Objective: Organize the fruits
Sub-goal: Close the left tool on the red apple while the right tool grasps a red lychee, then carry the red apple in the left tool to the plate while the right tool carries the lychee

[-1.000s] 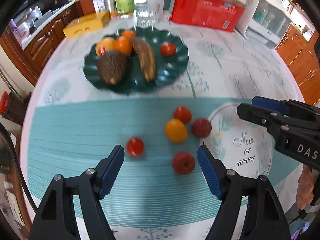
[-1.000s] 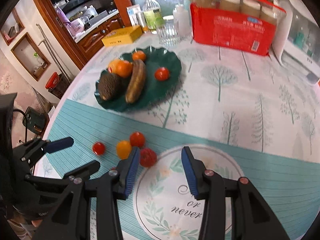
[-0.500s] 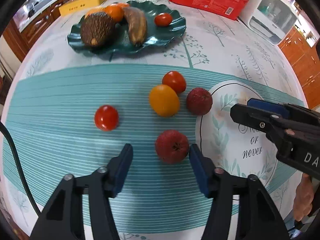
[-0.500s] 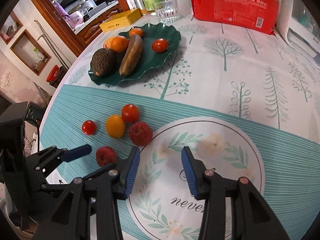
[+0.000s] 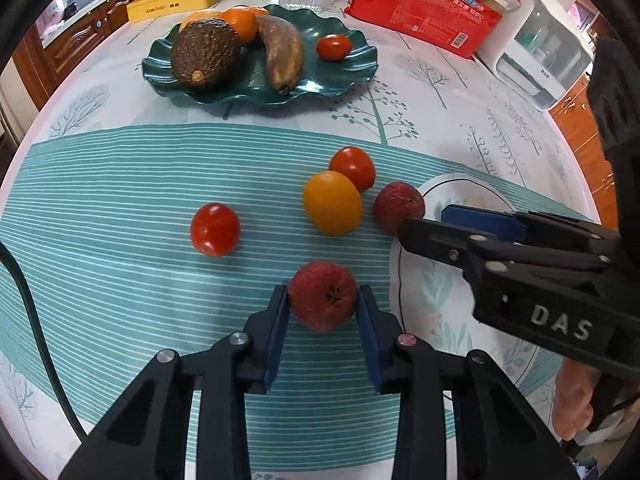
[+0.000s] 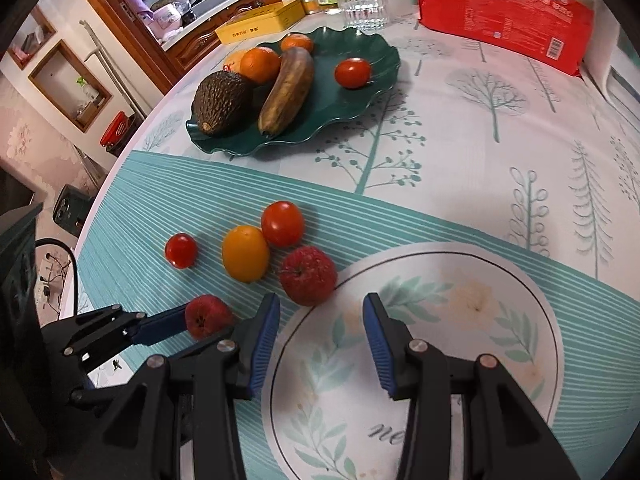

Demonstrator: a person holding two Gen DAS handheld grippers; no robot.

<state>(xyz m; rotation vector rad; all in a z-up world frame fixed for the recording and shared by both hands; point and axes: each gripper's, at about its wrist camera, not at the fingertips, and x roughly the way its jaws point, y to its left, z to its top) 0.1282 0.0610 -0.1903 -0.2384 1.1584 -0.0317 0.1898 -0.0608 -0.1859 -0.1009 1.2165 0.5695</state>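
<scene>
My left gripper (image 5: 323, 300) is shut on a small red bumpy fruit (image 5: 323, 295) that rests on the striped cloth; it also shows in the right wrist view (image 6: 206, 316). My right gripper (image 6: 320, 312) is open and empty, just in front of a second red bumpy fruit (image 6: 308, 275). A yellow tomato (image 6: 245, 253), a red tomato (image 6: 282, 223) and a smaller red tomato (image 6: 181, 250) lie loose nearby. The green plate (image 6: 360, 104) farther back holds an avocado (image 6: 221, 102), a brown banana (image 6: 286, 91), oranges and a tomato (image 6: 352, 73).
A red package (image 6: 504, 12), a glass (image 6: 366, 4), bottles and a yellow box (image 6: 260, 22) stand behind the plate. A white appliance (image 5: 536, 48) is at the far right. The round table's edge curves along the left (image 6: 116, 160).
My left gripper came down and forward and closed on the near red bumpy fruit. My right gripper moved lower and closer to the loose fruits, still open.
</scene>
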